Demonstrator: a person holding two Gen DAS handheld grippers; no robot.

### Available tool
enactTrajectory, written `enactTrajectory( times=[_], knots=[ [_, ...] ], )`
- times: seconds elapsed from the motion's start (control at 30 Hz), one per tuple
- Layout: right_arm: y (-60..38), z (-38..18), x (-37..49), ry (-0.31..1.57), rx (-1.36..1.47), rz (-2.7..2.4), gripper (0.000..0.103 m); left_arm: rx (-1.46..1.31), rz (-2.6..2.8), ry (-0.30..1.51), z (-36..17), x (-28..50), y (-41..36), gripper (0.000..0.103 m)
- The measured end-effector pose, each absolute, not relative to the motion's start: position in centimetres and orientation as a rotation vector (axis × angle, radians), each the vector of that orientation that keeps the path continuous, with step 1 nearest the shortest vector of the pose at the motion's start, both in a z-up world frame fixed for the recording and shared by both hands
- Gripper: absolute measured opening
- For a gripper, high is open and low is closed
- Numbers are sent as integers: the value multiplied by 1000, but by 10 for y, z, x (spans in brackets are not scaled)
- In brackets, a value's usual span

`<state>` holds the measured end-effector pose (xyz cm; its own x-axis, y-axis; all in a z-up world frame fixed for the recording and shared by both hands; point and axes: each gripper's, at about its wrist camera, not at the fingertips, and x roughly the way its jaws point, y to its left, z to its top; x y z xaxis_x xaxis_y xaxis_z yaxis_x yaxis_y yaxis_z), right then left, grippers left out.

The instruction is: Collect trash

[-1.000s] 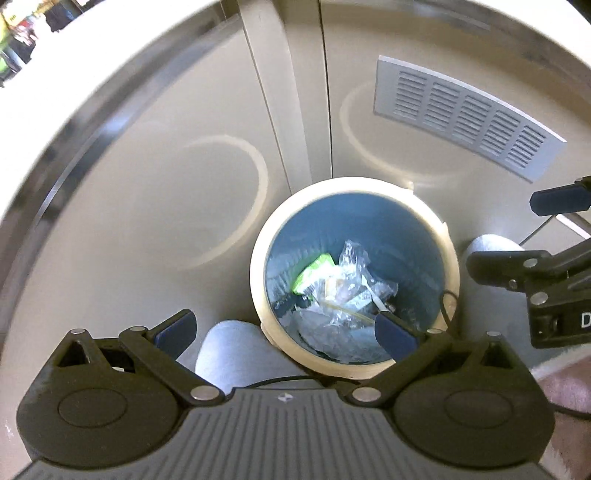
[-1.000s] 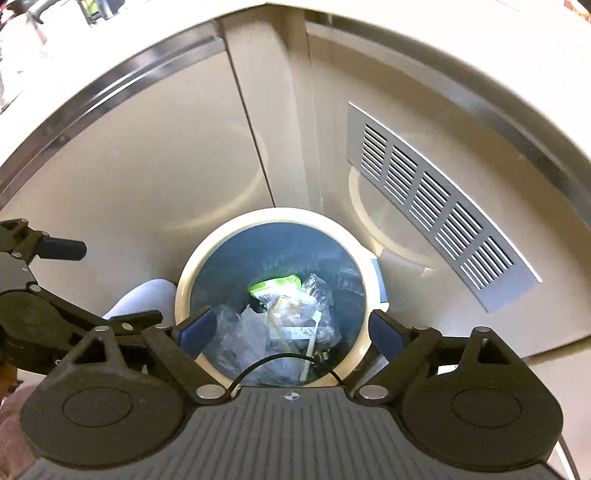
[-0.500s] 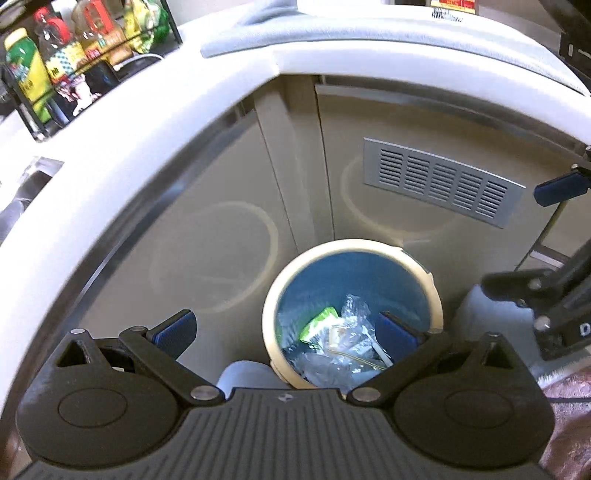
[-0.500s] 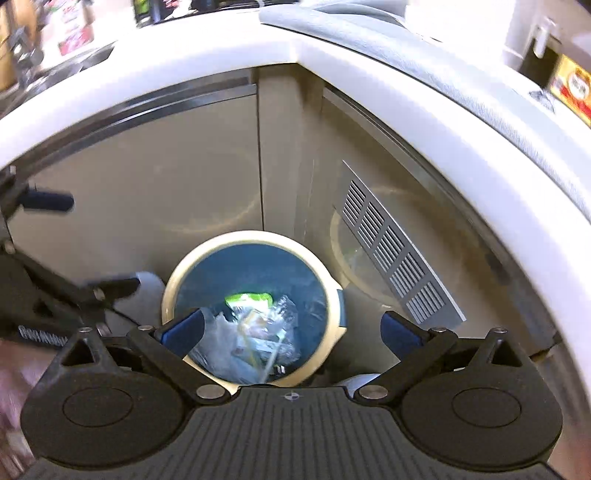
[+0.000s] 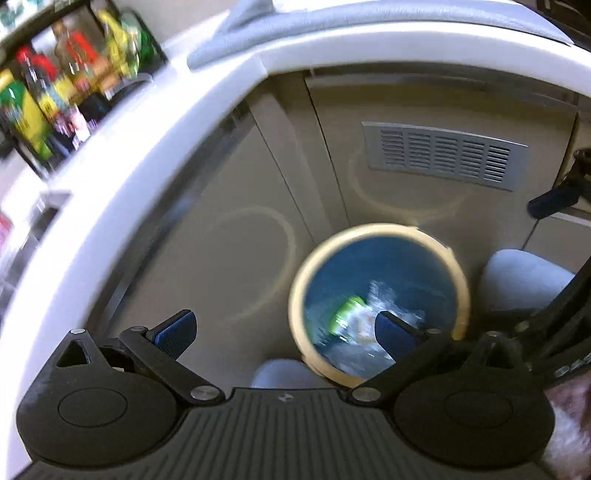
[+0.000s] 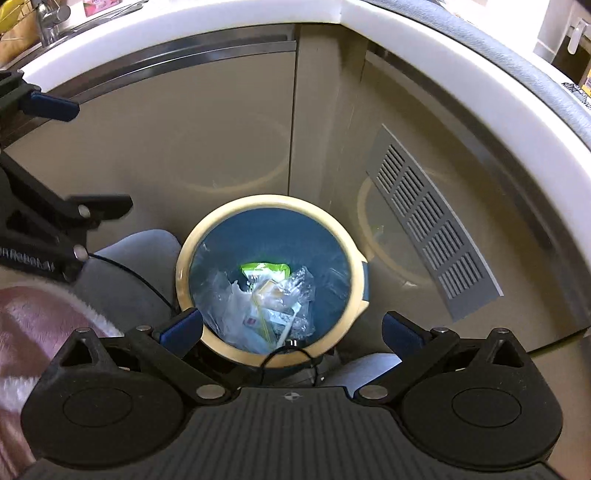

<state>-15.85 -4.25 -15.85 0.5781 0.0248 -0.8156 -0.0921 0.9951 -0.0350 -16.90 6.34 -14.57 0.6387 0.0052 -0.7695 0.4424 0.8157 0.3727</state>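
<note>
A round trash bin (image 6: 186, 254) with a cream rim and blue inside stands on the floor against the beige cabinet corner. It holds clear plastic wrappers (image 6: 266, 306) and a green packet (image 6: 264, 268). The bin also shows in the left wrist view (image 5: 295, 295), blurred, with the green packet (image 5: 347, 314) in it. My left gripper (image 5: 284, 330) is open and empty, high above the bin's left side. My right gripper (image 6: 291, 328) is open and empty, above the bin's near rim. The left gripper's fingers (image 6: 51, 105) show at the left of the right wrist view.
A white countertop edge (image 6: 461, 70) curves above the cabinet doors. A grey vent grille (image 6: 432, 225) sits on the right door. A rack of bottles (image 5: 55, 85) stands on the counter at far left. Grey slippers (image 6: 129, 266) are beside the bin. A sink tap (image 6: 48, 22) is top left.
Both grippers have risen and pulled back from the bin, so the countertop and bottle rack came into view. Both stayed open and empty.
</note>
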Motion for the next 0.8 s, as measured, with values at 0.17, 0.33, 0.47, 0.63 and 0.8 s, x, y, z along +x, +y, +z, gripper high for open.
enactTrajectory(
  times=[0.17,0.33,0.47,0.63,0.8],
  knots=[
    [-40,-166,-154,950,-57,52,103,539,-224,925,-164,-158,63,103],
    [-52,-174,-149,982,15,20,103,467,-213,957,-169,-154,67,103],
    [-58,-179,-149,1000,59,5,103,465,-197,990,-174,-149,69,103],
    [-59,-180,-149,1002,68,2,103,467,-197,997,-174,-148,69,103],
    [-59,-180,-148,1001,58,8,103,476,-194,1006,-177,-149,69,103]
  ],
)
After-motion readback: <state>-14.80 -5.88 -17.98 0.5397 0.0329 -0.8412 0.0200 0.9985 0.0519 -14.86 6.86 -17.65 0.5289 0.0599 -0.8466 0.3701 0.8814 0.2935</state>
